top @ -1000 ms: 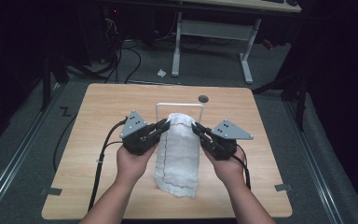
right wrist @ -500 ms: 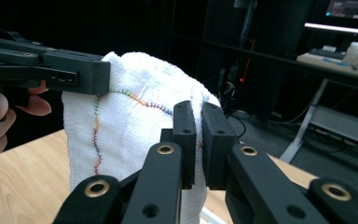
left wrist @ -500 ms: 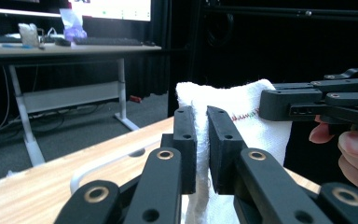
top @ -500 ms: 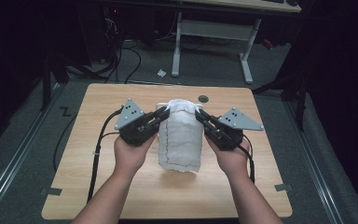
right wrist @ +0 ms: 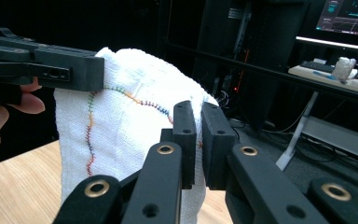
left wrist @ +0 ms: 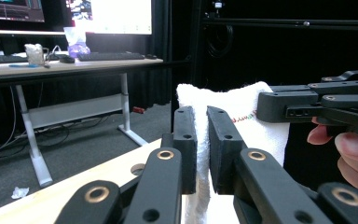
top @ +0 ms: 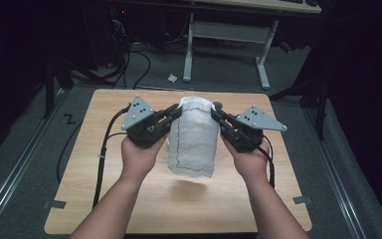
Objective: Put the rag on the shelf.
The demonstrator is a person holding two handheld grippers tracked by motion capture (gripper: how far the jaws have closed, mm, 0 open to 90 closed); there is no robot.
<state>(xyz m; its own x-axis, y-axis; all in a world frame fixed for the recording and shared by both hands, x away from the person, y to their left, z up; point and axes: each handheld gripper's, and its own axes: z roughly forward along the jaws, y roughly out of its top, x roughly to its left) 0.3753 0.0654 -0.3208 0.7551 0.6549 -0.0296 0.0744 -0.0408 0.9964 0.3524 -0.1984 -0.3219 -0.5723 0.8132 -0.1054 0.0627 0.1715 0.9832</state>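
A white folded towel (top: 194,139) with coloured stitching hangs in the air above the wooden table (top: 94,199), its lower edge off the surface. My left gripper (top: 177,110) is shut on its top left corner, and my right gripper (top: 214,110) is shut on its top right corner. In the left gripper view the towel (left wrist: 242,112) is pinched between the two black jaws, with my left gripper (left wrist: 202,149) closed on the cloth. In the right gripper view the towel (right wrist: 121,130) hangs from my right gripper (right wrist: 198,140), with the other gripper's jaw clamped on its far corner.
A small dark hole (top: 218,105) sits in the table's far edge behind the towel. Beyond the table stands a white-legged desk (top: 229,35) with cables on the floor. Cables trail from both grippers across the table.
Both grippers have risen together with the towel, lifting it from lying on the table to hanging free above it.
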